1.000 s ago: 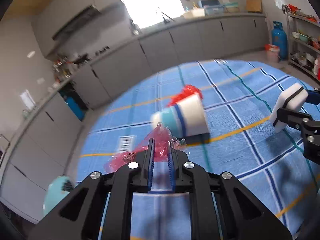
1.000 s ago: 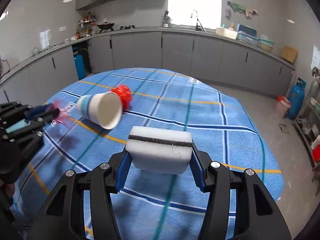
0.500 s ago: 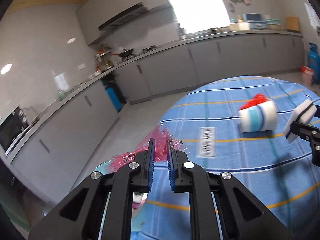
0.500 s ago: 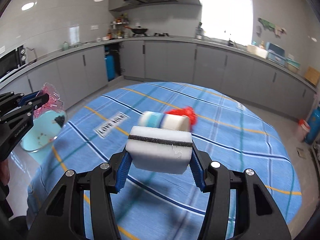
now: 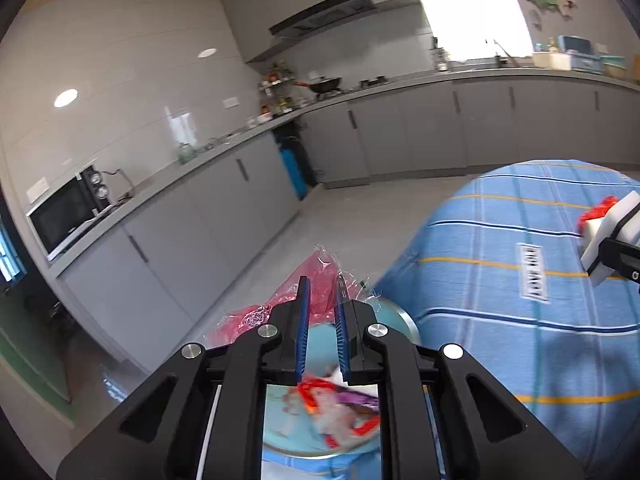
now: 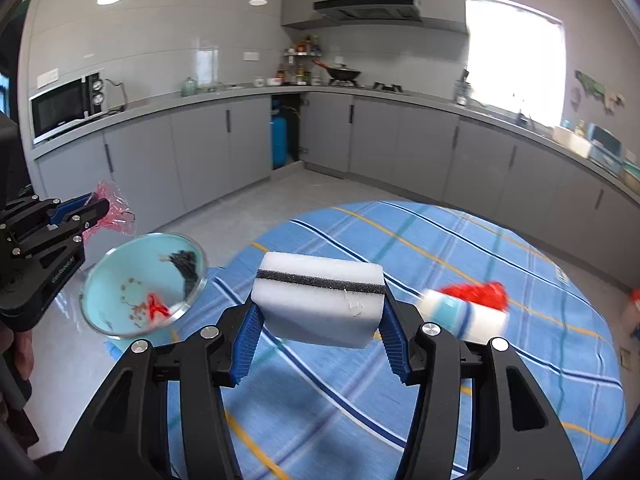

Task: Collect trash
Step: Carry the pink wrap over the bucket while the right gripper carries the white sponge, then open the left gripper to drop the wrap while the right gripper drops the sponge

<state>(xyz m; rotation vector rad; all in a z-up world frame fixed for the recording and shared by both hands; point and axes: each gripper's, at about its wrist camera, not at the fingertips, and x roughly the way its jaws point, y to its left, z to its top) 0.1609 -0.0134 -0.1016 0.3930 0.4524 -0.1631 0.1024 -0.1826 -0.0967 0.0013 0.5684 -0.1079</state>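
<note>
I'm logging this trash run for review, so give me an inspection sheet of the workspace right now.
Surface: blue striped tablecloth on table.
Job's things: red wrapper; white sponge; teal bin beside the table, holding scraps.
Clutter: tipped cup with red scrap on the cloth.
Grippers: left gripper shut on the wrapper above the bin; right gripper clamps the sponge.
Cables: nothing seen.
Surroundings: grey cabinets, microwave.

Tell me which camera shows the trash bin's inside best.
The right wrist view: the teal trash bin shows its whole open mouth, with scraps inside. In the left wrist view the left gripper covers most of it.
</note>
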